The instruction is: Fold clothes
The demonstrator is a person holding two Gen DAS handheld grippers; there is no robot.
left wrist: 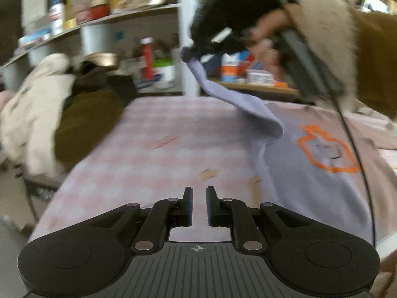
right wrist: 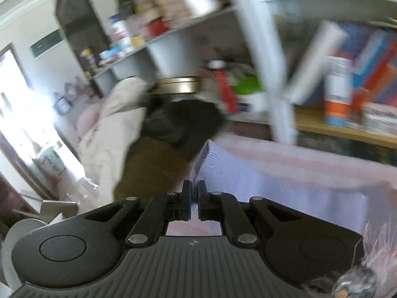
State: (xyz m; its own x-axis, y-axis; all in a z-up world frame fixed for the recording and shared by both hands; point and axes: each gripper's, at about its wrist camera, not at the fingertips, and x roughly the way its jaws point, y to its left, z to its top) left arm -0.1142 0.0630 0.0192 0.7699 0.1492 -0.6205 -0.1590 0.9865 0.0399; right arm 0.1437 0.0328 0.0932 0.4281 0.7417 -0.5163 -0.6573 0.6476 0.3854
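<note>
A lavender-grey sweatshirt [left wrist: 310,178] with an orange outline print [left wrist: 325,149] lies flat on the right half of the pink checked table cover [left wrist: 148,149]. One sleeve [left wrist: 238,101] rises off it towards the back. My right gripper [left wrist: 188,53], held by a hand in a fuzzy tan sleeve, is shut on that sleeve's end. The right wrist view shows the ribbed cuff [right wrist: 211,164] pinched in the right gripper [right wrist: 194,186]. My left gripper [left wrist: 199,191] hovers over the near part of the table, its jaws a little apart with nothing between them.
A heap of cream and brown clothes [left wrist: 49,114] fills the table's left side. Behind stand shelves [left wrist: 124,15] crowded with bottles and boxes, and a white post [left wrist: 188,37]. A thin black cable [left wrist: 357,161] hangs over the sweatshirt's right part.
</note>
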